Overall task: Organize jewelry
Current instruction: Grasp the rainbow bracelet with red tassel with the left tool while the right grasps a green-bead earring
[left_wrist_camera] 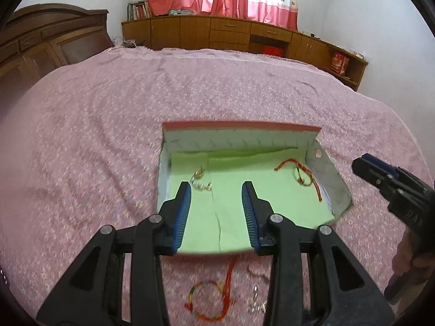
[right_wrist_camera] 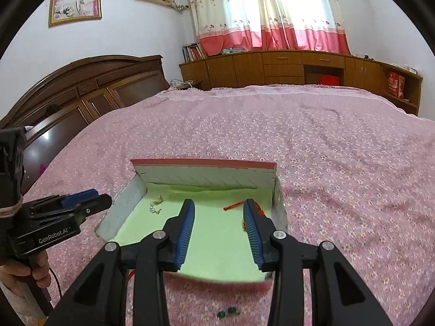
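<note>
An open box (left_wrist_camera: 239, 138) with a green lining lies on the pink bed. Inside it, a silver chain piece (left_wrist_camera: 201, 182) rests at the left and a red-and-green string bracelet (left_wrist_camera: 301, 175) at the right. My left gripper (left_wrist_camera: 216, 187) hovers over the box's near half, open with nothing between its blue pads. My right gripper (right_wrist_camera: 218, 203) hangs open over the same box (right_wrist_camera: 206, 175), also with nothing in it; its right finger partly hides the red string (right_wrist_camera: 233, 205). On the cover in front of the box lie a multicoloured string bracelet (left_wrist_camera: 209, 301), small silver pieces (left_wrist_camera: 257, 303) and green earrings (right_wrist_camera: 227, 312).
The pink flowered bedcover (left_wrist_camera: 108, 108) spreads wide around the box. A dark wooden headboard (right_wrist_camera: 89, 89) stands at the left and low wooden cabinets (right_wrist_camera: 272, 65) under curtains at the back. A hand (right_wrist_camera: 16, 271) grips the left tool's handle.
</note>
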Action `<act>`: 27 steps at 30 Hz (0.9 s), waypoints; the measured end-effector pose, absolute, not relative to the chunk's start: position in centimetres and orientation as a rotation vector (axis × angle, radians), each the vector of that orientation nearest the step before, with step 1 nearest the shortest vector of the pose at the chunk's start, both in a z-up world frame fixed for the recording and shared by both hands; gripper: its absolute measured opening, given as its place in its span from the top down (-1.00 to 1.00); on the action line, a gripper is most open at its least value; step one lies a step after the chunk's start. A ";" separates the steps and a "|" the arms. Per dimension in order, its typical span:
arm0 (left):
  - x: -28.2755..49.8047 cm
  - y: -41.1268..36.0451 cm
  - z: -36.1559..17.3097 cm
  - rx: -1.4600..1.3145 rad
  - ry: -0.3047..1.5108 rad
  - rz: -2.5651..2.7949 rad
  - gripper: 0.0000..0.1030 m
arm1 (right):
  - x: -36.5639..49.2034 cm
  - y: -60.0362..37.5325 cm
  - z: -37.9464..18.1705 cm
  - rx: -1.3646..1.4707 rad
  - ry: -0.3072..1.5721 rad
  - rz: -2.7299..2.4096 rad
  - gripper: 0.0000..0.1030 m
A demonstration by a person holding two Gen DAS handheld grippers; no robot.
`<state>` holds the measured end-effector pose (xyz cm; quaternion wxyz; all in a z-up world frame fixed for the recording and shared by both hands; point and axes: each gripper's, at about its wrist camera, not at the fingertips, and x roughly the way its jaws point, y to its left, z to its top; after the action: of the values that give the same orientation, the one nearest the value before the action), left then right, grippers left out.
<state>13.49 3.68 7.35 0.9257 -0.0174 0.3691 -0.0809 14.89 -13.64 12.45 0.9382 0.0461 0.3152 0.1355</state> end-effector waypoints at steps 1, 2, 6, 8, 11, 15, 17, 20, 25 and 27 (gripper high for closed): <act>13.4 3.7 7.2 -0.037 0.765 -0.162 0.41 | 14.5 -13.7 12.4 0.094 0.648 0.276 0.22; 13.0 3.9 6.9 -0.037 0.777 -0.157 0.41 | 14.1 -13.9 12.3 0.094 0.652 0.275 0.22; 12.0 4.5 6.0 -0.039 0.819 -0.141 0.41 | 12.7 -14.3 11.5 0.093 0.682 0.265 0.22; 11.7 4.8 5.4 -0.042 0.845 -0.135 0.41 | 12.1 -14.5 10.7 0.095 0.707 0.260 0.22; 11.0 4.9 4.6 -0.044 0.873 -0.134 0.41 | 11.3 -14.6 9.7 0.092 0.736 0.257 0.22; 10.3 5.0 3.1 -0.047 0.917 -0.129 0.41 | 10.7 -14.5 8.0 0.087 0.781 0.257 0.22; 10.1 5.0 2.3 -0.051 0.942 -0.127 0.41 | 10.5 -14.5 7.1 0.088 0.803 0.254 0.22; 9.8 5.2 1.2 -0.058 0.972 -0.120 0.41 | 10.4 -14.5 6.0 0.100 0.832 0.249 0.22; 9.2 5.4 -0.2 -0.058 1.003 -0.111 0.41 | 9.7 -14.4 4.4 0.108 0.877 0.263 0.22; 9.1 5.4 -0.7 -0.058 1.010 -0.108 0.41 | 9.5 -14.2 3.9 0.111 0.894 0.269 0.23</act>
<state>9.08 5.44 -0.69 0.8734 -0.0279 0.4834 -0.0518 9.54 -14.24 3.88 0.8915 0.0537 0.4308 0.1294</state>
